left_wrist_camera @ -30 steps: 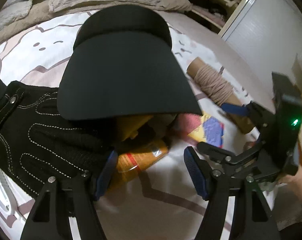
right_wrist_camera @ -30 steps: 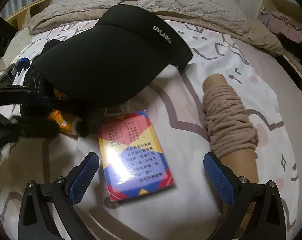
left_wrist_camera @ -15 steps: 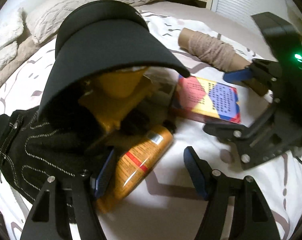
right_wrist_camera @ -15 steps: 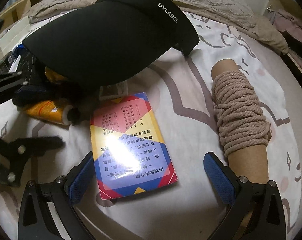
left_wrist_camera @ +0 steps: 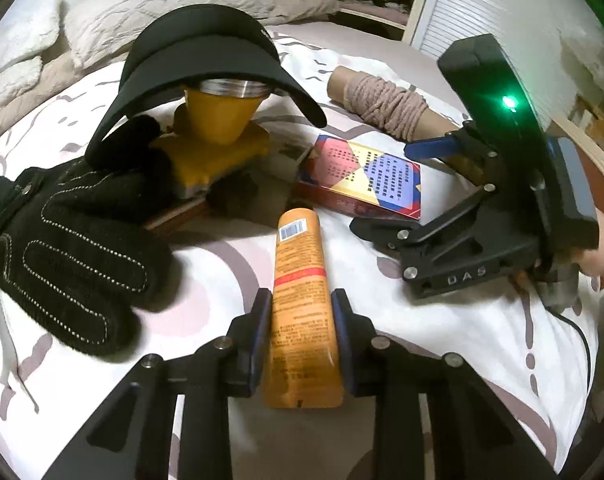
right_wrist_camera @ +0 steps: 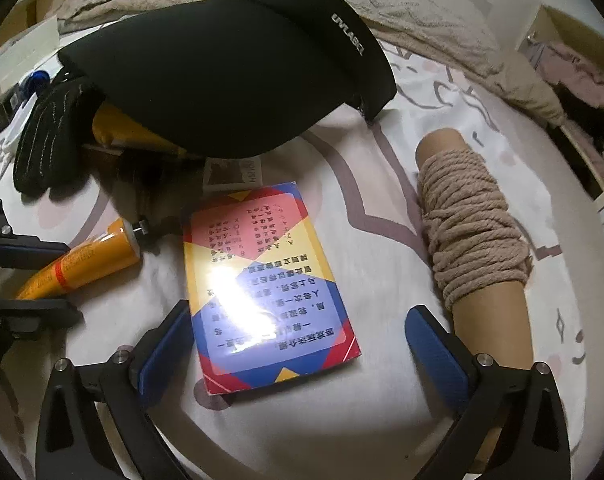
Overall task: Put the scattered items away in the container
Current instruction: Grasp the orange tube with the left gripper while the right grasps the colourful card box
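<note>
An orange tube point(left_wrist_camera: 302, 264) lies on the patterned bedsheet, its lower half between the pads of my left gripper point(left_wrist_camera: 300, 300). The jaws are closing and both pads press its sides. From the right wrist view the same tube point(right_wrist_camera: 90, 260) shows inside the left gripper point(right_wrist_camera: 68, 278). My right gripper point(right_wrist_camera: 300, 312) hangs over a colourful flat box point(right_wrist_camera: 262, 280). Its jaws are closing slightly, and both pads stand clear of the box's edges. In the left wrist view the right gripper point(left_wrist_camera: 385, 188) sits over the box point(left_wrist_camera: 365, 180).
A black visor point(left_wrist_camera: 206, 48) rests on a yellow metal-rimmed object point(left_wrist_camera: 218, 120). A black stitched glove point(left_wrist_camera: 74, 240) lies to the left, and a cardboard spool of beige rope point(right_wrist_camera: 469, 232) to the right of the box. Pillows lie behind; a curved wooden rim point(left_wrist_camera: 581, 144) is at the right.
My left gripper has swung round to line up with the orange tube and its jaws have come in onto it. The right gripper has barely moved and its jaws have narrowed a little.
</note>
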`<action>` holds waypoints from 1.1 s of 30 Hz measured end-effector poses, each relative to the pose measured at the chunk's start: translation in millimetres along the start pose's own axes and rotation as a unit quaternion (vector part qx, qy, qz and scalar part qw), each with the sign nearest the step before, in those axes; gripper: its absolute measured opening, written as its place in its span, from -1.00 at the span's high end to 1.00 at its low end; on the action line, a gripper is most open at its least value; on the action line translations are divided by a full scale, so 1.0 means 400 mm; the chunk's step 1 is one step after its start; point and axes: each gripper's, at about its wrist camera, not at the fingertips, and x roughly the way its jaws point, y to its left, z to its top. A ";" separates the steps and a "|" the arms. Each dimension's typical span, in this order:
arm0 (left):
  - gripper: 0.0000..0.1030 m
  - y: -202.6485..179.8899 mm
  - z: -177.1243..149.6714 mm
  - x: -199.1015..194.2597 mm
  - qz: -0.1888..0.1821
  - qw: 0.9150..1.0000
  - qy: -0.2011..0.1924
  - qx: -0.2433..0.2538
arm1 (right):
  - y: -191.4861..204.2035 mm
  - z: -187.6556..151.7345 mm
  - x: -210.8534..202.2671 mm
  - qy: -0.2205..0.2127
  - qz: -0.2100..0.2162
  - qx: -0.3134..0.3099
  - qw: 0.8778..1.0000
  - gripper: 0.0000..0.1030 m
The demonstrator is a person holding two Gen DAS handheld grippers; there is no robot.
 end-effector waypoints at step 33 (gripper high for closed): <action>0.45 -0.089 -0.315 -0.197 0.038 0.993 -0.020 -0.108 | 0.067 -0.126 -0.087 -0.030 0.006 -0.023 0.999 -0.19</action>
